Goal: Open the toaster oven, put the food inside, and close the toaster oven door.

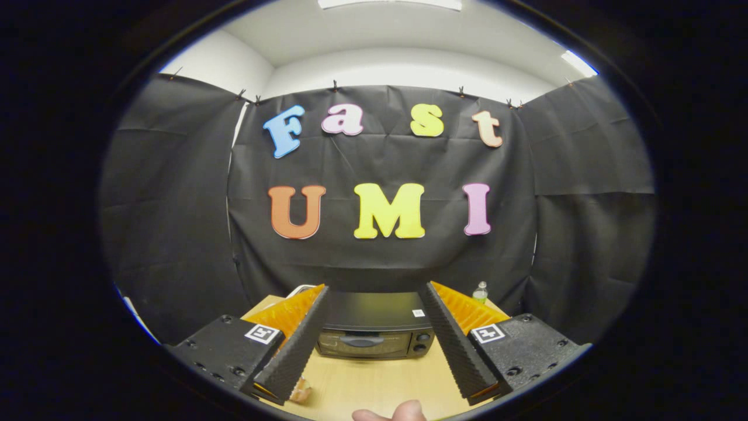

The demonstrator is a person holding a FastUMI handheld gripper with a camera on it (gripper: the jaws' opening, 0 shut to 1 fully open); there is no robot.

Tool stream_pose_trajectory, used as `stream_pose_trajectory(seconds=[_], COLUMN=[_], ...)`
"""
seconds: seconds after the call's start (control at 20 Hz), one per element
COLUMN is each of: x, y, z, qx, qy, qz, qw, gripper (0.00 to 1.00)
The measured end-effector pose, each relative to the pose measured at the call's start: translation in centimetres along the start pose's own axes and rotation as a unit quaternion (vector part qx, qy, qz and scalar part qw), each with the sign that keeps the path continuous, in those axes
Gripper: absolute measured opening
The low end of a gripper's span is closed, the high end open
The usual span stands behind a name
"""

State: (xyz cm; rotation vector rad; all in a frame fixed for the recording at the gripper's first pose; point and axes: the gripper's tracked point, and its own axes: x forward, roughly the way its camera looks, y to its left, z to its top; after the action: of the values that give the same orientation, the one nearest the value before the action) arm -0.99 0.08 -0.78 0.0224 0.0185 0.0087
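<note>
Left finger's base: a pale, crumpled piece of food (301,390) lies on the wooden worktop (374,380), partly hidden by the finger, at the near edge. Probably staged close to hand so it can be picked up once the oven is open. Too little shows to say what kind of food.

Centre: gripper (374,289) held high and level, fingers spread wide, nothing between them. They frame the toaster oven (374,333), which sits well beyond them toward the worktop's far edge, backed against the booth cloth. Door is shut, handle (362,340) across its front, knobs (422,342) on its right side. Oven faces the gripper squarely, so the handle is reachable head-on. Task looks unstarted; door comes first.

Near edge, centre: a fingertip (403,412) of the person's hand pokes in.

Right: a small clear bottle (480,291) stands at the far right corner, behind the oven, out of the working path.
</note>
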Motion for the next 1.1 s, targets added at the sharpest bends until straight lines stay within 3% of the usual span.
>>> stream_pose_trajectory(seconds=[0.55,1.1], x=[1.3,8.6], y=[-1.3,-0.3], z=[-2.1,-9.3], qx=[0.021,0.033], qy=[0.026,0.087], qz=[-0.011,0.019], qw=[0.999,0.995], gripper=[1.0,1.0])
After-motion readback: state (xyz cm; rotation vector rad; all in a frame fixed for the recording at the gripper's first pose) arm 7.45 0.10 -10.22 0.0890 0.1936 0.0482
